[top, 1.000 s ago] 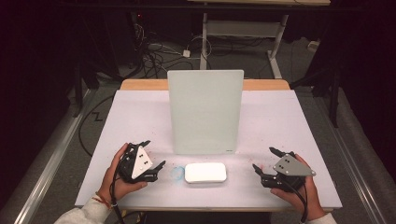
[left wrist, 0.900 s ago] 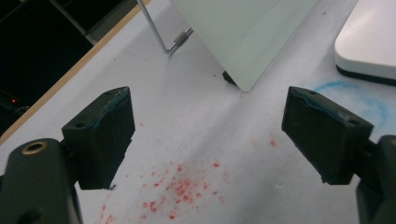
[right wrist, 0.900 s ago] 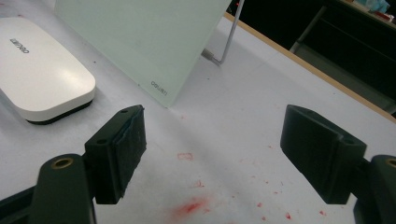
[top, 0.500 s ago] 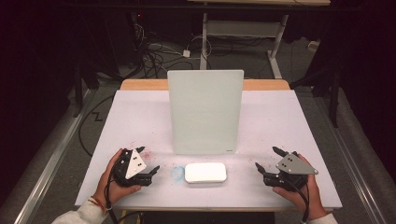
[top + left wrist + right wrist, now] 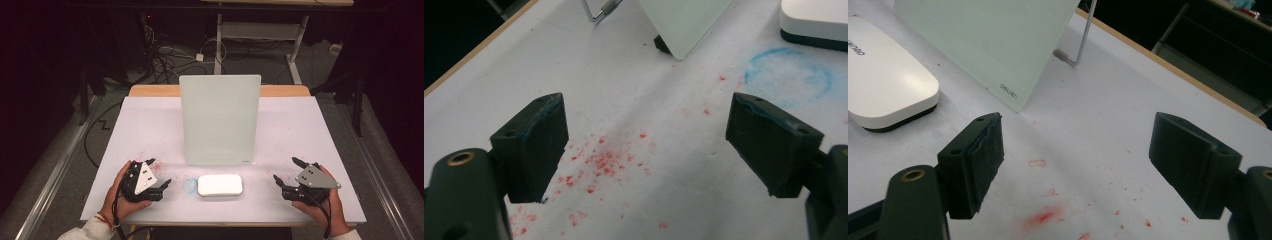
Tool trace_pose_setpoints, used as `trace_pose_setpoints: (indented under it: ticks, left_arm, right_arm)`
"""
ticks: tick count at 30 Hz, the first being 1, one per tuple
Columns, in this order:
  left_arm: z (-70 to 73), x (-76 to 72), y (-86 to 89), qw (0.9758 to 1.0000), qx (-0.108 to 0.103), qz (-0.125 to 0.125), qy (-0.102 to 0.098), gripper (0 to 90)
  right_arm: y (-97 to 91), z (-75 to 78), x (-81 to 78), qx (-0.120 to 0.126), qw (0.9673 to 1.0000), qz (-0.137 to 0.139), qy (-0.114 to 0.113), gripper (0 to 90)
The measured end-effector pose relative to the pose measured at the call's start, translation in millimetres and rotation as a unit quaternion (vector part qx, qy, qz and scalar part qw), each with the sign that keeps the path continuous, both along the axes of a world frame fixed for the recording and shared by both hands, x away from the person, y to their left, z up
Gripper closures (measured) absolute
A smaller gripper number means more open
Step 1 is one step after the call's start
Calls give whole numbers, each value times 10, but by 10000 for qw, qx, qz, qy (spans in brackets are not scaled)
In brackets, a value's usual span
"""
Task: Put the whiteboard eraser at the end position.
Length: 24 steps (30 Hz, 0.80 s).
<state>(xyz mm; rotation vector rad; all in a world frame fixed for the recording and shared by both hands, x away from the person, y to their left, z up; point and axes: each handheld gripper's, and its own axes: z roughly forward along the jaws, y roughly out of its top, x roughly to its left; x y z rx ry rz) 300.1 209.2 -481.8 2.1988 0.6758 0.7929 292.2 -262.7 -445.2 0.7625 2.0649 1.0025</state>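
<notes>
The left gripper (image 5: 161, 184) is held low over the table (image 5: 150, 130) at its near left edge, with its jaws spread wide and nothing between them. In the left gripper view, bare table surface marked with red speckles (image 5: 599, 160) is seen between the jaws. A blue chalk ring (image 5: 789, 75) is located ahead of the left gripper and to its right, and the white eraser (image 5: 220, 185) lies just beyond that ring, well apart from the jaws.

The right gripper (image 5: 287, 172) is held at the near right edge, its jaws likewise spread wide and empty. The white eraser is positioned ahead of it and to its left, apart from the jaws; a red smear (image 5: 1043, 216) is seen on the table between them.

The glass board (image 5: 220, 120) is stood upright on a wire stand (image 5: 1078, 50), behind the eraser and ahead of both grippers, touched by neither
</notes>
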Motion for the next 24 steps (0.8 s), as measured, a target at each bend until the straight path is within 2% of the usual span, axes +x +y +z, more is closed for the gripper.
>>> trace_pose_setpoints:
  ticks: [2,14,24]
  left_arm:
    - [1,2,-1,10000,41,-2,-17,170]
    - [-3,47,-8,10000,-25,-14,22,171]
    - [4,22,-16,10000,4,-30,15,170]
  right_arm:
    - [9,0,-1,-3,10000,7,-8,225]
    - [23,-28,29,-3,10000,43,66,223]
    - [29,-25,-3,-43,10000,82,34,222]
